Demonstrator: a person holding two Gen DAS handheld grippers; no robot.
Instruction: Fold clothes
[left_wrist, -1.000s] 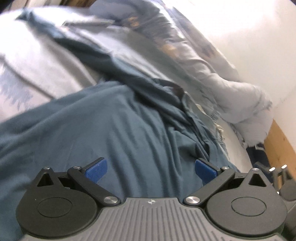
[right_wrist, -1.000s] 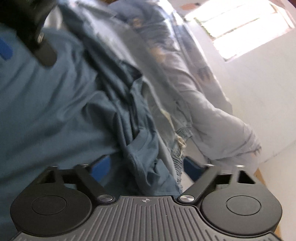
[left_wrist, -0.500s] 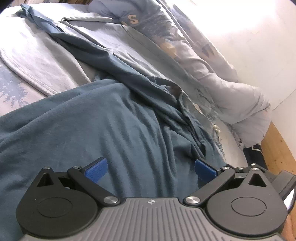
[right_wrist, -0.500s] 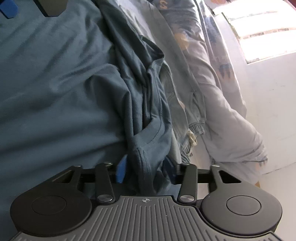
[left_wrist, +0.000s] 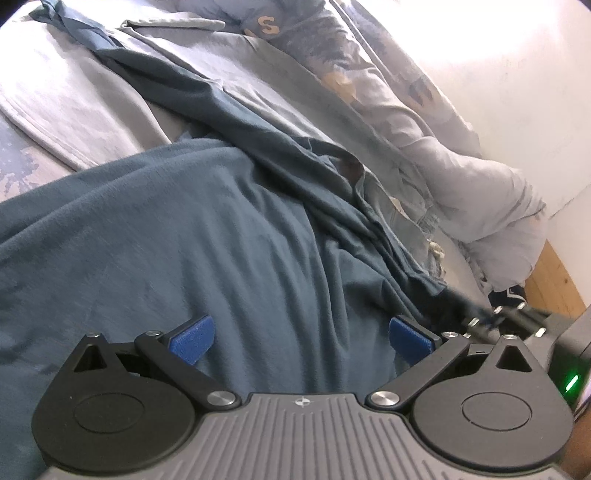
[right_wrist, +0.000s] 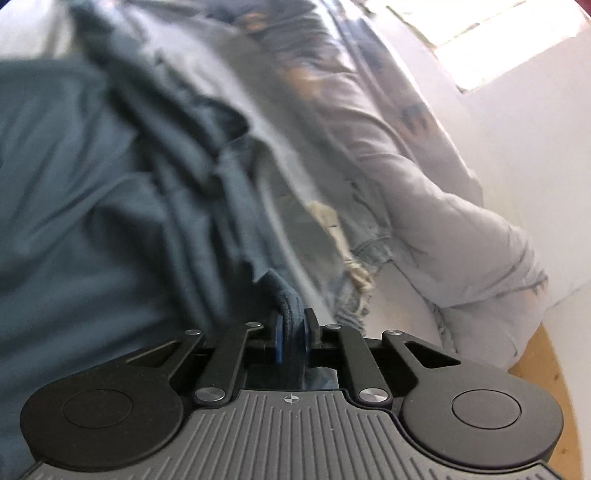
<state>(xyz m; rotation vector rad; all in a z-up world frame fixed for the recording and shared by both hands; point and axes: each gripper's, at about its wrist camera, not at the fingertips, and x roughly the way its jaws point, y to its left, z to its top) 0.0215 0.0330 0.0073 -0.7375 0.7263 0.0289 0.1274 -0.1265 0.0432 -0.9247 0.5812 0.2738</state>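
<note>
Now we pinch the shirt's edge, ready to draw it out.

Our right gripper (right_wrist: 293, 338) is closing its pads on a bunched fold of the teal shirt (left_wrist: 207, 236), which sprawls across the bed (left_wrist: 55, 92) beside pale clothes (left_wrist: 461, 177); our left gripper (left_wrist: 301, 334) hangs spread over its middle. Next we judge the edge needs pulling flat.
</note>
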